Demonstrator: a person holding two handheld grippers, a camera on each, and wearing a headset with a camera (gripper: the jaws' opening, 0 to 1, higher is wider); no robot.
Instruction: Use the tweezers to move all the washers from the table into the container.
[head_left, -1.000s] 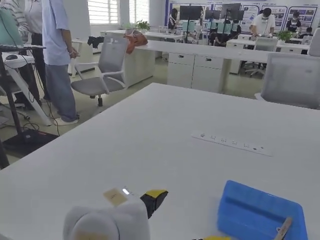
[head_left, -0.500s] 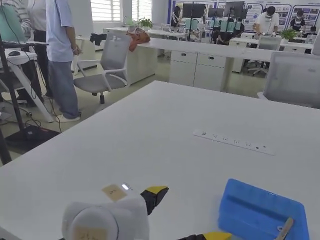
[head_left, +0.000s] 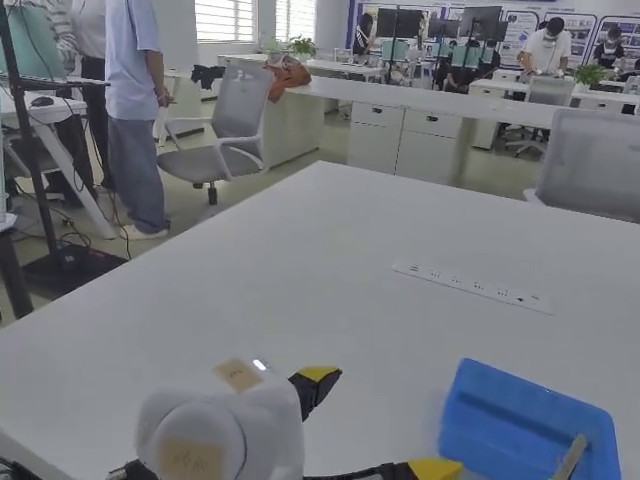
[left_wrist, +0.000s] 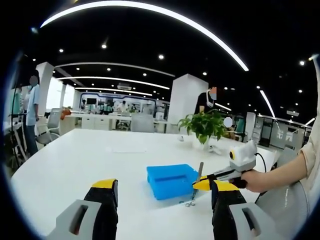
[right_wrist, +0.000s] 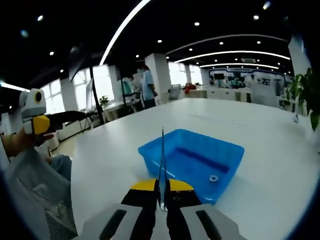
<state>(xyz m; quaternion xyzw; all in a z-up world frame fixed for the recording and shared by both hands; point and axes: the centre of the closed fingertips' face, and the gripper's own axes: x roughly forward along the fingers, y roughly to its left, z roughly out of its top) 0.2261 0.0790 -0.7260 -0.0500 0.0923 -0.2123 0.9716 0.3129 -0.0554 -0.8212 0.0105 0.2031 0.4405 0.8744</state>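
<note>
Right gripper (right_wrist: 161, 192): jaws closed on the tweezers (right_wrist: 162, 155), whose tips sit over the blue container (right_wrist: 200, 135) and look bare.
Left gripper (left_wrist: 163, 186): wide open, empty.
One washer (right_wrist: 213, 178) lies inside the container. We see loose washers (left_wrist: 188, 203) on the table (left_wrist: 75, 170) just beside it.
We judge ourselves between transfers. The next move is to lower the tips onto a loose washer.

In the head view the bottom edge cuts off the blue container (head_left: 500, 420) and most of the tweezers (head_left: 572, 458), and in the left gripper view the washers (left_wrist: 187, 203) on the table (left_wrist: 75, 170) are too small to count.
</note>
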